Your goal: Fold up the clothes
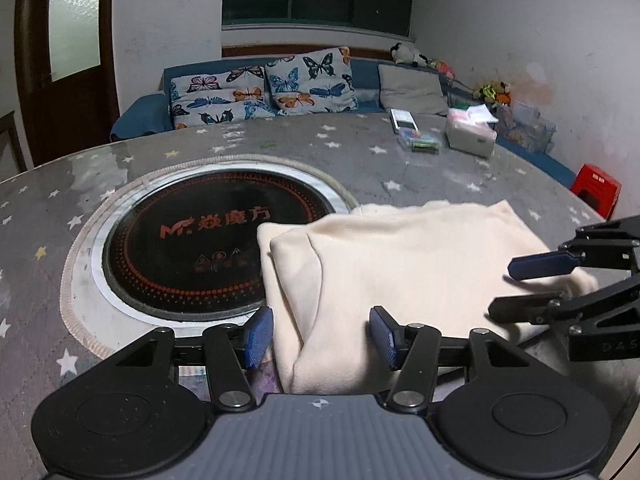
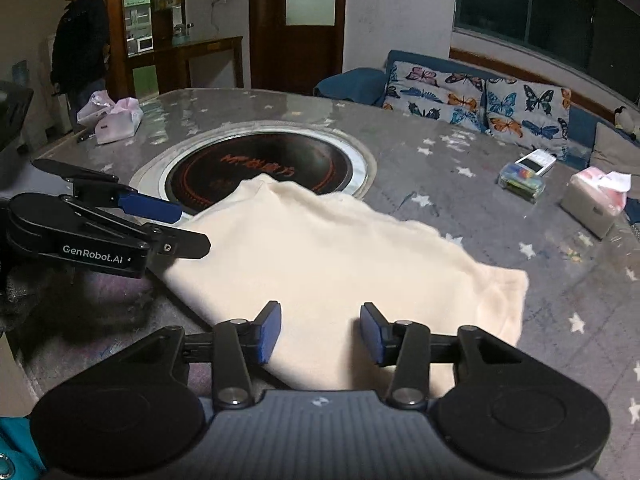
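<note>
Cream garment lies folded into a compact stack on the starred table, overlapping the round hob; left gripper and right gripper both part-open, gripping nothing; fold looks nearly finished.

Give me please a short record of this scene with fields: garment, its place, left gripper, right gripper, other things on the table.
garment: cream garment, folded, lying flat
place: on the grey star-print table, far corner over the round black cooktop
left gripper: open, cloth edge between the pads, not pinched
right gripper: open, over the near edge
other things: tissue box, white remote
</note>
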